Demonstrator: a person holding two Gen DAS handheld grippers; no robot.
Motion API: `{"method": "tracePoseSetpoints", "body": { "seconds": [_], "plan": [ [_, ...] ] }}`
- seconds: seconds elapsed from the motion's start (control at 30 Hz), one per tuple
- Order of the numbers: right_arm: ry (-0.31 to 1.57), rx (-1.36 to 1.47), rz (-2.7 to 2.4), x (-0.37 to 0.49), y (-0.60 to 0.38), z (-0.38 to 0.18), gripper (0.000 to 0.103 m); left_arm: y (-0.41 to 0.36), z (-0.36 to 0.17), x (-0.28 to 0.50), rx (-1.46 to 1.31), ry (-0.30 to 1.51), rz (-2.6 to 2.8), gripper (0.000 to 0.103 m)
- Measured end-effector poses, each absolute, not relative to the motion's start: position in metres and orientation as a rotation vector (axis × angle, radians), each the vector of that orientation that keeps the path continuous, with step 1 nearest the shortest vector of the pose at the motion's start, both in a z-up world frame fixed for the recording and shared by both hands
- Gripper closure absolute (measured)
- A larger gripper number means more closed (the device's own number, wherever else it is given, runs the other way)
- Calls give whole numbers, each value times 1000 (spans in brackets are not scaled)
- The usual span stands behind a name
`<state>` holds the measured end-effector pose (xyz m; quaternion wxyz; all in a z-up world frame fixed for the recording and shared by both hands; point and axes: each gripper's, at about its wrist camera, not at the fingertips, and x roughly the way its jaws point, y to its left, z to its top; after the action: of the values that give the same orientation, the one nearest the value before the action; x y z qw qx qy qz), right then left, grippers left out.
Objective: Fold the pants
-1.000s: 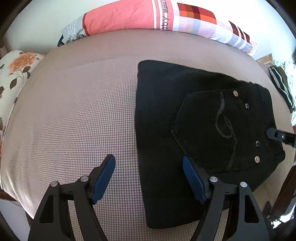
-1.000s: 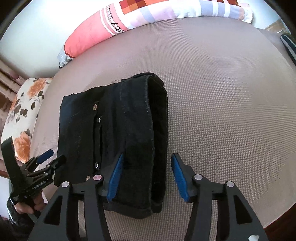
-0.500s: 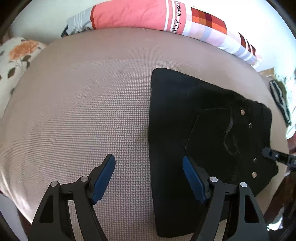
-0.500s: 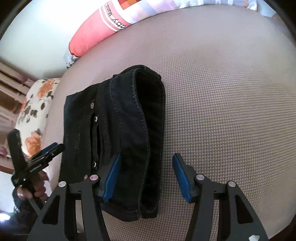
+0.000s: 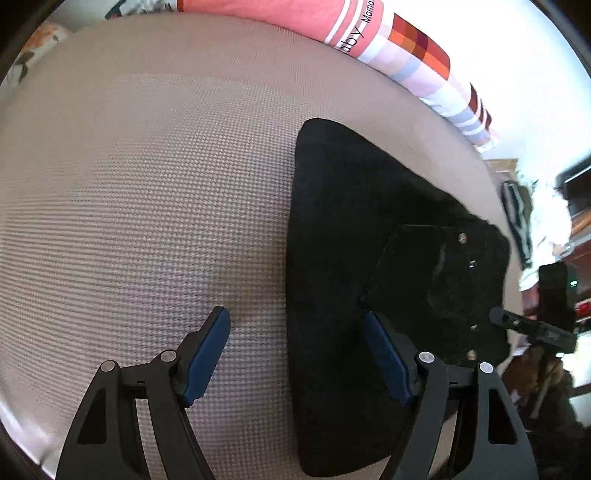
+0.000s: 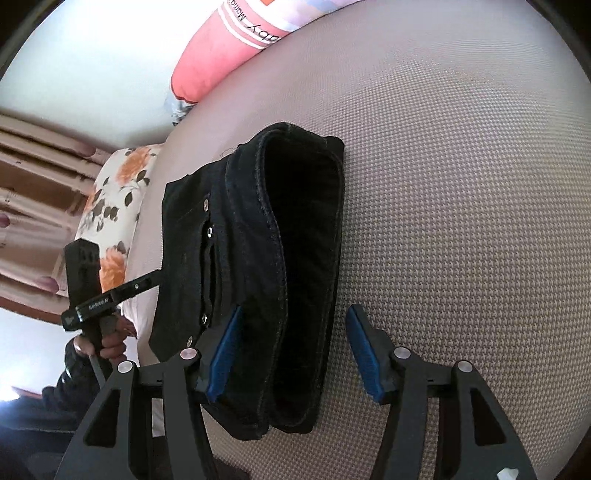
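The black pants (image 5: 354, 258) lie folded into a compact stack on the beige bed, back pocket with rivets facing up. In the right wrist view the pants (image 6: 258, 258) show their waistband end as stacked layers. My left gripper (image 5: 295, 354) is open and empty, its jaws straddling the stack's left edge near me. My right gripper (image 6: 291, 350) is open and empty, its jaws straddling the right-hand fold near me. The right gripper shows at the right in the left wrist view (image 5: 532, 328); the left gripper shows at the left in the right wrist view (image 6: 110, 295).
A long pink and checked pillow (image 5: 332, 26) lies along the bed's far side. A floral pillow (image 6: 118, 206) sits at the bed's end. The beige bedspread (image 5: 147, 184) stretches left of the pants. Striped clothes (image 5: 517, 221) lie past the bed's right edge.
Both grippers have pulled back and swung, staying open. The pants lie still. The left view has turned right; the right view has turned left and tilted.
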<state>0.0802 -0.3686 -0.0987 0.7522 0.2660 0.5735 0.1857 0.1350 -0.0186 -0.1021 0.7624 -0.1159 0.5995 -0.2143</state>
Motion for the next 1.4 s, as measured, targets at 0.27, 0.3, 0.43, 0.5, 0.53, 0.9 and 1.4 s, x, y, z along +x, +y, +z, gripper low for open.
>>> {"method": "tracePoseSetpoints", "body": {
  "seconds": [0.27, 0.3, 0.43, 0.5, 0.53, 0.9, 1.4],
  "plan": [
    [1258, 658, 459, 80, -388, -104, 47, -24, -105, 143, -323, 1355, -544, 27],
    [1258, 665, 465, 79, -392, -105, 47, -24, -105, 144, -337, 1357, -555, 27],
    [1258, 709, 499, 79, -402, -109, 47, -25, -108, 150, -411, 1374, -597, 27],
    [1248, 733, 519, 81, -402, -111, 52, -27, -109, 155, -429, 1376, -612, 27],
    [1251, 753, 532, 84, -403, -114, 55, -27, -110, 157, -435, 1379, -621, 27],
    [1224, 813, 583, 102, -397, -129, 69, -33, -107, 157, -385, 1317, -610, 37],
    [1180, 687, 378, 83, -365, -97, 79, -64, -90, 134, -102, 1205, -433, 80]
  ]
}}
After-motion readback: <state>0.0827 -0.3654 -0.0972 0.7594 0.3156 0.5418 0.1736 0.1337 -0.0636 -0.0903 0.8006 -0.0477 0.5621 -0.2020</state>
